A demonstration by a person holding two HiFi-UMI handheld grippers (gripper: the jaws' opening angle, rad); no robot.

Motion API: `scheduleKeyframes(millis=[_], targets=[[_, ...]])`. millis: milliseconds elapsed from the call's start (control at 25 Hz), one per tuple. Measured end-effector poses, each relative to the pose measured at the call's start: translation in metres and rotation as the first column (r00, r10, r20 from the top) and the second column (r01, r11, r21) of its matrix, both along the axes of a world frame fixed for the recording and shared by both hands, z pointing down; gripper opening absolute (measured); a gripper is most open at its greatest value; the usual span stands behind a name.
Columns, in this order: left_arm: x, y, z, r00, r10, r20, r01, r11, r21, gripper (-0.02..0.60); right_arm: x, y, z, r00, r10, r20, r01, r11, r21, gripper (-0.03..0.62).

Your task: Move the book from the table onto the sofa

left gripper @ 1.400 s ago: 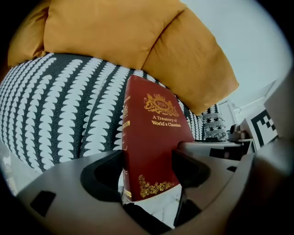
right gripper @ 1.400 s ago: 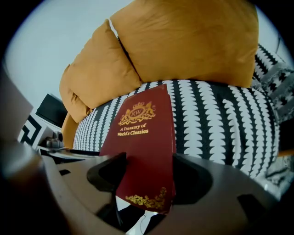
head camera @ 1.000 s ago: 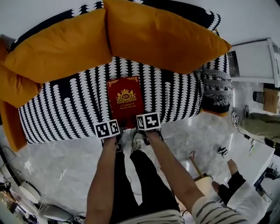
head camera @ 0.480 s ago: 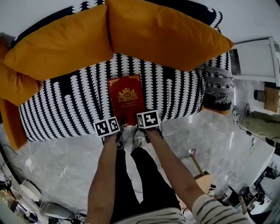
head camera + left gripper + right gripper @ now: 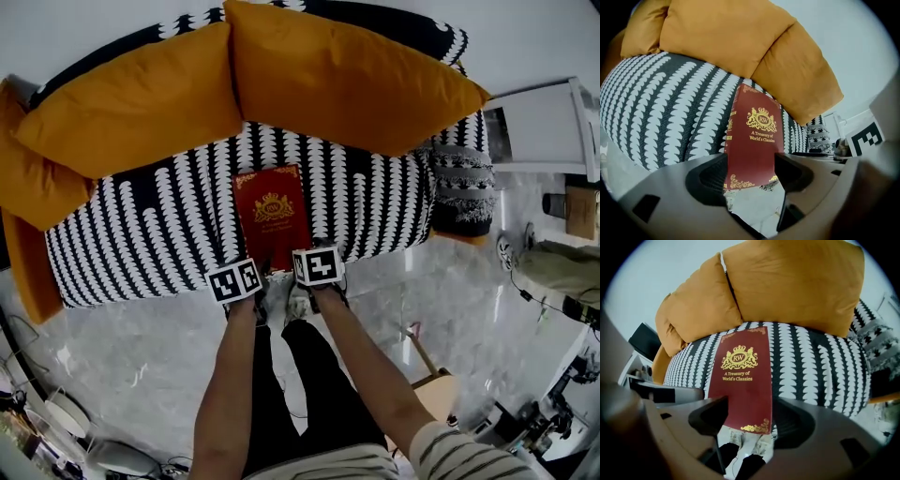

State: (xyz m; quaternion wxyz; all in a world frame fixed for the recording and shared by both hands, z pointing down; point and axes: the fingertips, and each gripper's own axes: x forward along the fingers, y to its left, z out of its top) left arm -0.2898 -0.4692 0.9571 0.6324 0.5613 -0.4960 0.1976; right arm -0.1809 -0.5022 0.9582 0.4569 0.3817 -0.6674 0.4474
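1 book (image 5: 272, 214), 1 sofa (image 5: 141, 225), 2 hand-held grippers (image 5: 236, 280) (image 5: 317, 265)

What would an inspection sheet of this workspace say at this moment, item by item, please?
Surface: black-and-white patterned sofa seat, with orange cushions along its back.
Job's things: red book lies flat on the seat, its near end at the front edge; no table in view.
Clutter: the person's shoes on the marble floor; small items at lower left, too small to name.
Grippers: left gripper and right gripper both have jaws apart, with the book's near end showing in each gap.
Cables: what looks like a thin cable on the floor at right.
Surroundings: white furniture beside the sofa's right end.
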Motion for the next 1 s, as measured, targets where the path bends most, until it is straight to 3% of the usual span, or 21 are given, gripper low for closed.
scheduleKeyframes(millis=[240,480,760,1000], targets=[[0.007,0.008,-0.030,0.999,-0.035,-0.014,0.036,0.997,0.065,0.229,-0.003,0.008,-0.024,0.999,0.032,0.038,-0.033,0.999,0.036,0.296],[0.012,0.023,-0.063,0.999,-0.051,-0.007,0.052,0.990,0.128,0.119,-0.006,0.022,-0.054,0.993,0.060,0.103,-0.067,0.996,0.064,0.172],[0.012,0.027,-0.106,0.998,-0.055,0.010,0.052,0.979,0.200,0.047,-0.015,0.039,-0.100,0.984,0.087,0.154,-0.107,0.987,0.121,0.046],[0.017,0.031,-0.146,0.999,-0.014,0.034,0.005,0.967,0.256,0.015,-0.018,0.050,-0.140,0.973,0.107,0.203,-0.142,0.976,0.165,0.014]])
